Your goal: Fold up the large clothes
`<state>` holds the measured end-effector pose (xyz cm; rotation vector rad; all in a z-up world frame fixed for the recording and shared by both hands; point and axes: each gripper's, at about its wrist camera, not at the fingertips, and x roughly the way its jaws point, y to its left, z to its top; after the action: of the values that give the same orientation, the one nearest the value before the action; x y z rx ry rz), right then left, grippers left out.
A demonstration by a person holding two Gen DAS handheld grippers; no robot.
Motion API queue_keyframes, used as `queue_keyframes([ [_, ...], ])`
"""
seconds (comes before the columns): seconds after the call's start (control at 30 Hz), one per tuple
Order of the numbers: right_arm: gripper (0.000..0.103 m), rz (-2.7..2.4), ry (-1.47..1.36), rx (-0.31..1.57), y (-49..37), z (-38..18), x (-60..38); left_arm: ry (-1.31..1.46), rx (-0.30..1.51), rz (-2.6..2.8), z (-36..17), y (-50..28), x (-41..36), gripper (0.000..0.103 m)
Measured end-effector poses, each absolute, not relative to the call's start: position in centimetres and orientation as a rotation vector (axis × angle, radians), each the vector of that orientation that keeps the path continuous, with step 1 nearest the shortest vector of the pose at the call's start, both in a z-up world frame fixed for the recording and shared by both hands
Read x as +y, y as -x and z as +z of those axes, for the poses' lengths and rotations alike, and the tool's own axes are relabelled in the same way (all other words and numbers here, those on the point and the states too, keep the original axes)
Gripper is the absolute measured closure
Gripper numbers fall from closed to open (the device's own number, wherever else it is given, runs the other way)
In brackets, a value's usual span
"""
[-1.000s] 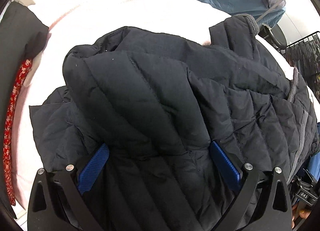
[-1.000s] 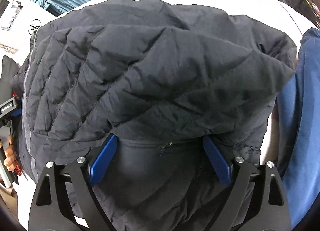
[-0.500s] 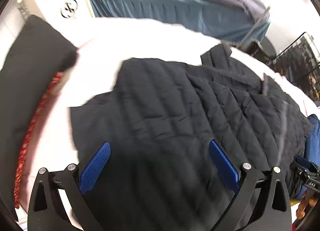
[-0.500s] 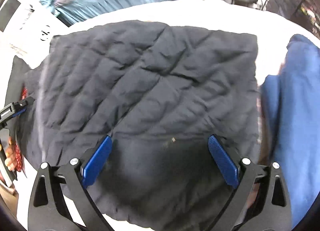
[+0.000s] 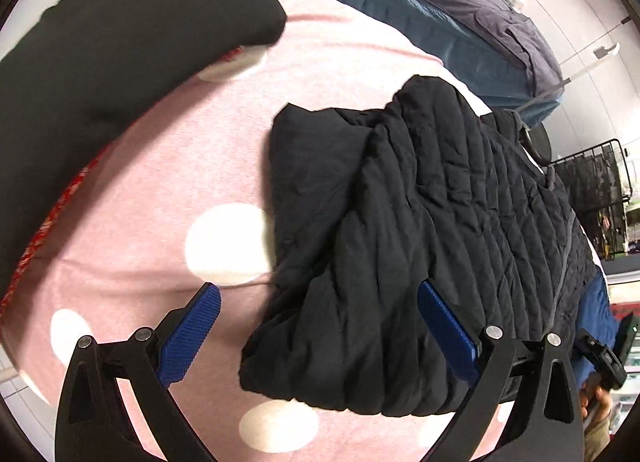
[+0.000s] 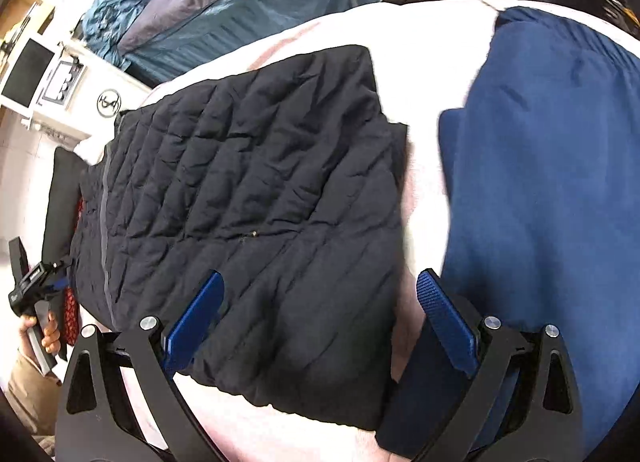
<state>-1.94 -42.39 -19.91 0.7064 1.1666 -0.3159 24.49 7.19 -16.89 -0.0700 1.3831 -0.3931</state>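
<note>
Pink bedcover [image 5: 152, 189], soft knit look, large white dots, spread over bed. Black quilted jacket [image 5: 432, 229] lying on it, folded to rough rectangle; puffy channels, matte crinkled shell, grey trim strip along one long edge. Same jacket in rt wrist view [image 6: 256, 197]: flat, corners fairly square, small metal zip pull near centre. Blue garment [image 6: 552, 189], smooth fabric, just beside jacket on its rt side, pink gap between. Black cushion [image 5: 120, 41], smooth, rounded edge, at far left corner; red patterned fabric [image 5: 60, 205] under its edge. Teal bedding w/ grey quilt [image 5: 460, 9] behind, against tiled wall.

Left gripper [image 5: 316, 326]: jaws spread wide, ribbed blue pads, nothing clamped; one pad over bedcover, other over jacket edge. Right gripper [image 6: 320, 318]: jaws spread wide, nothing pinched, hanging above jacket's near corner. Contact w/ fabric: cannot tell.
</note>
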Motion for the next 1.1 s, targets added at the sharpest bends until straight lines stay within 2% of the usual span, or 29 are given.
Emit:
queue_keyframes([
  [0.23,0.007,-0.288,-0.744,1.279,-0.8,-23.1,-43.9,0.111,1.465,-0.418,-20.1,-26.0,5.3,0.006],
  [0.43,0.006,-0.220,-0.658,1.399,-3.6,-25.3,-43.2,0.218,1.549,-0.448,-23.4,-28.2,4.8,0.005],
  [0.87,0.005,-0.239,-0.675,1.349,-5.6,-26.8,-43.0,0.205,1.529,-0.450,-24.2,-29.4,3.1,0.005],
  [0.93,0.012,-0.245,-0.667,1.327,-5.6,-26.3,-42.6,0.204,1.522,-0.448,-23.9,-29.3,2.9,0.009],
  [1.03,0.025,-0.279,-0.633,1.297,-5.6,-25.1,-41.3,0.200,1.508,-0.444,-22.6,-28.6,2.4,0.026],
  [1.1,0.042,-0.297,-0.646,1.270,-5.3,-24.4,-40.9,0.160,1.493,-0.443,-21.8,-28.2,1.9,0.033],
])
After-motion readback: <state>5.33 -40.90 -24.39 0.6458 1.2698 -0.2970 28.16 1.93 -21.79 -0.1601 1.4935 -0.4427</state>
